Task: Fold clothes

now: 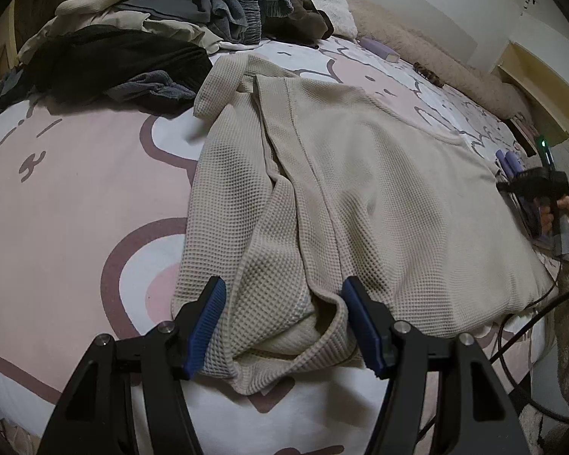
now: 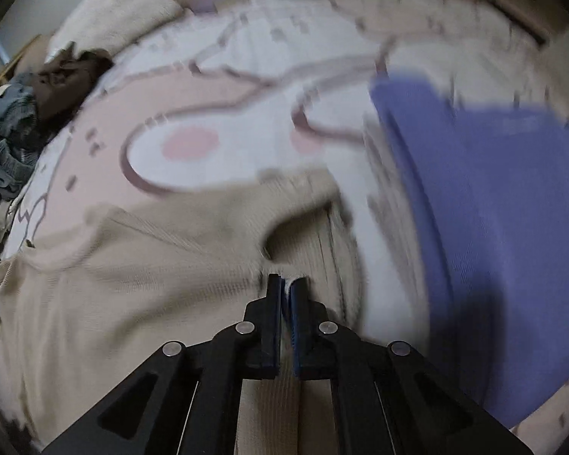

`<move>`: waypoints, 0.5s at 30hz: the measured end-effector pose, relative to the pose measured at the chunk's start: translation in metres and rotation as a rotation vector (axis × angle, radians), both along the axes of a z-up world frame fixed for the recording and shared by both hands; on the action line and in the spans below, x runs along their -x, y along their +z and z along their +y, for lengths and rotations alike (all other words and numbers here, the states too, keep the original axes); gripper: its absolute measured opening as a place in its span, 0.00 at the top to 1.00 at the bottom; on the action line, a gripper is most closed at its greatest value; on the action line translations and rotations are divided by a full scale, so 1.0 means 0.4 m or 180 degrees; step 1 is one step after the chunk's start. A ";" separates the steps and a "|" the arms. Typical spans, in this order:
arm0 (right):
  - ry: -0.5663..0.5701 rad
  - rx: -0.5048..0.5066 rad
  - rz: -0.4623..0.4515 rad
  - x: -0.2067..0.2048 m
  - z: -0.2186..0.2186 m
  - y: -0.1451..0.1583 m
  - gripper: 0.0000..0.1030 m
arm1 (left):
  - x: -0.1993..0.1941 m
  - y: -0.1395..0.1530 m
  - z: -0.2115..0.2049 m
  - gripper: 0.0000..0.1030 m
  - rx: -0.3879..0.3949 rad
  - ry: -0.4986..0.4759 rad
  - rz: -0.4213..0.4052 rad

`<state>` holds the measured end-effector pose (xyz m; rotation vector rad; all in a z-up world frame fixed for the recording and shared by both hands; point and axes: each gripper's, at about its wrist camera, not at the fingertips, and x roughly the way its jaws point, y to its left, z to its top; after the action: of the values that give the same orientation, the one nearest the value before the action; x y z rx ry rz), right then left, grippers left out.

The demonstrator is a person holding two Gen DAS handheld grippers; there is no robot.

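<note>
Blue-padded left claw [image 1: 282, 318] gapes wide, straddling the beige shirt's [image 1: 360, 174] cuff; shirt runs lengthwise away. Right claw [image 2: 286, 288], blurred, seemingly pinches its far edge.

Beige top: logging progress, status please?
Left tool open, straddling beige top hem. Right tool shut on its edge. Purple garment beside; clothes pile beyond.
</note>
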<state>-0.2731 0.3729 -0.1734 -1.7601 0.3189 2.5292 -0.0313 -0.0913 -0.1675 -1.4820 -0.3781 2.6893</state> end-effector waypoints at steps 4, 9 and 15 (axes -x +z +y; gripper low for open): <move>-0.0180 0.0034 0.0130 -0.094 0.046 0.080 0.89 | -0.002 0.000 -0.009 0.39 -0.0053 -0.0010 0.0008; -0.0384 -0.0170 0.0435 -0.303 0.057 0.174 0.68 | -0.003 0.003 -0.013 0.39 -0.0113 0.0001 0.0032; 0.0446 0.0483 0.0365 -0.495 -0.177 0.065 0.69 | -0.002 0.003 -0.007 0.39 -0.0069 -0.0001 0.0041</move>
<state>-0.0751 0.3023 -0.1474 -1.7483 0.4170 2.7795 -0.0307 -0.0943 -0.1663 -1.4583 -0.4047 2.6843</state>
